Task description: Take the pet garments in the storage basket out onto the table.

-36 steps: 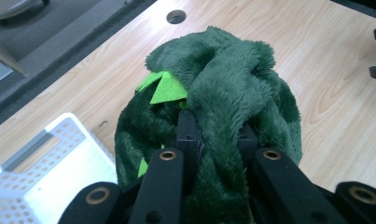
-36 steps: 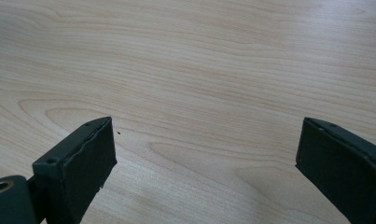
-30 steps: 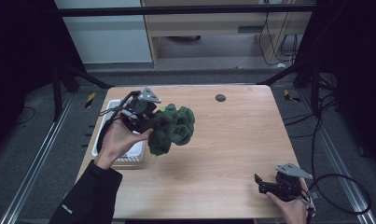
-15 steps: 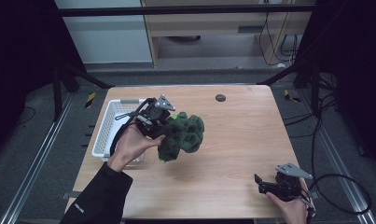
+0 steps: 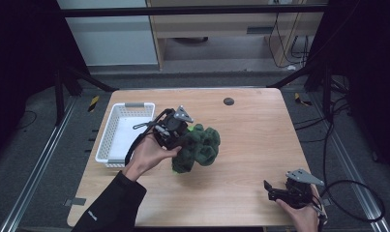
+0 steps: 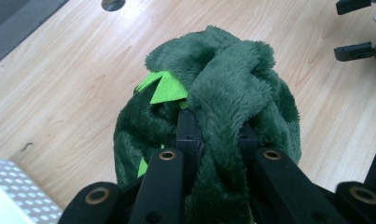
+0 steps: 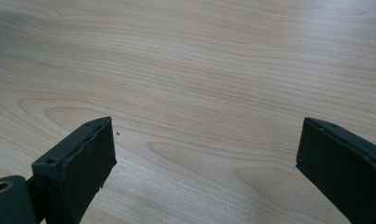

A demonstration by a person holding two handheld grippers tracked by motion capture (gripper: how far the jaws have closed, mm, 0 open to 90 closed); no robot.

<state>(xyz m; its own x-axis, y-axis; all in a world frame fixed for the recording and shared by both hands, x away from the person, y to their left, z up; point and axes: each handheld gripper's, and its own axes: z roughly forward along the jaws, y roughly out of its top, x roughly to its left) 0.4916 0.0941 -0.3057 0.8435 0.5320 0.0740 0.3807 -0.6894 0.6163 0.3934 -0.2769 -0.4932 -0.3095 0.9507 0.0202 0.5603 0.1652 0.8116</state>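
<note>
A dark green plush toy [image 5: 198, 149] with bright green felt bits hangs just above the middle of the wooden table [image 5: 250, 130]. My left gripper [image 5: 179, 134] is shut on its fur. In the left gripper view the black jaws pinch a fold of the plush toy [image 6: 223, 102] between the fingertips [image 6: 188, 133], and my left gripper [image 6: 217, 136] points down at the tabletop. My right gripper [image 5: 271, 191] rests at the near right corner, open, with nothing between its jaws. In the right gripper view my right gripper [image 7: 205, 151] looks along bare wood.
A white mesh basket [image 5: 116, 140] stands at the left edge of the table, its corner [image 6: 13, 191] visible in the left gripper view. A small dark round hole [image 5: 228, 101] sits near the far edge. Black frame posts and cables surround the table.
My left hand has carried the plush toy rightward and lower, away from the basket toward the table's middle. The right gripper has stayed put.
</note>
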